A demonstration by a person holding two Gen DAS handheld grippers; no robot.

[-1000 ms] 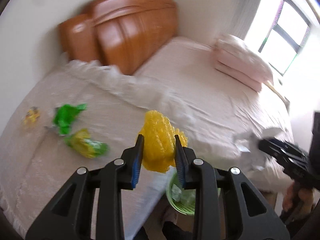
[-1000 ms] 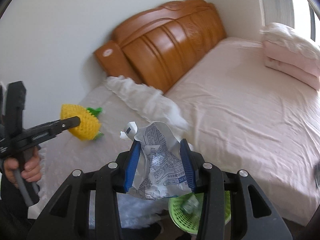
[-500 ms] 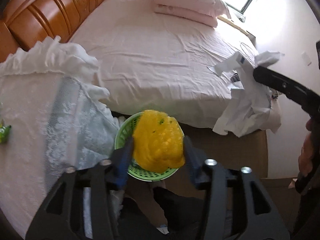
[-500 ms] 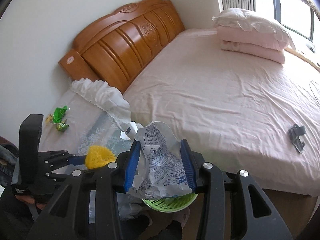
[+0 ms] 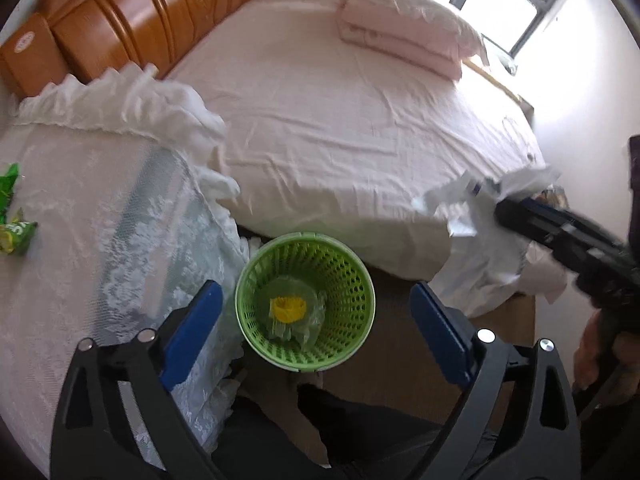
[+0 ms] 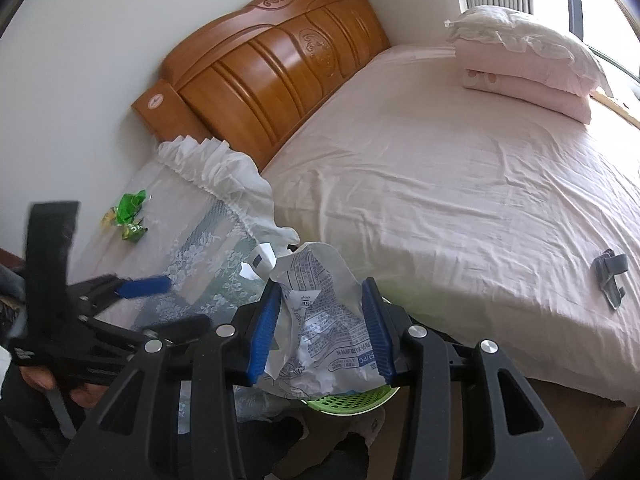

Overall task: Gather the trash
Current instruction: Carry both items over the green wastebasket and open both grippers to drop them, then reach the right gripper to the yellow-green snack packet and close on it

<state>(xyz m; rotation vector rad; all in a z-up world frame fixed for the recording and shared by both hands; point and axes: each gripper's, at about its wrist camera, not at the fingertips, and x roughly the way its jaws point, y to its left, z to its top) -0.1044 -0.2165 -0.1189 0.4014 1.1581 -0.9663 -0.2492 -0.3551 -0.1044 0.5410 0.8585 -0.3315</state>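
A green slotted basket (image 5: 354, 280) stands on the floor between the bed and a lace-covered stand. In it lies a yellow foam net (image 5: 287, 309) on clear plastic. My left gripper (image 5: 315, 288) hangs right above the basket, its jaws opening wide with nothing between them; the right wrist view shows it at the left (image 6: 188, 300). My right gripper (image 6: 322, 284) is shut on a crumpled white printed bag (image 6: 320, 320), just above the basket's rim (image 6: 352, 398). The bag (image 5: 460, 200) also shows at the right of the left wrist view. Green snack wrappers (image 6: 130, 204) lie on the stand.
A wide bed with a pink sheet (image 5: 360, 120) and a wooden headboard (image 6: 272, 64) fills the far side. Folded pink bedding and a pillow (image 6: 528, 60) sit by the window. A grey clip (image 6: 610, 276) lies on the bed. A person's dark legs (image 5: 360, 432) are below the basket.
My left gripper swung from over the stand to above the basket and opened; the yellow foam net dropped into the basket. My right gripper carried the white bag closer to the basket.
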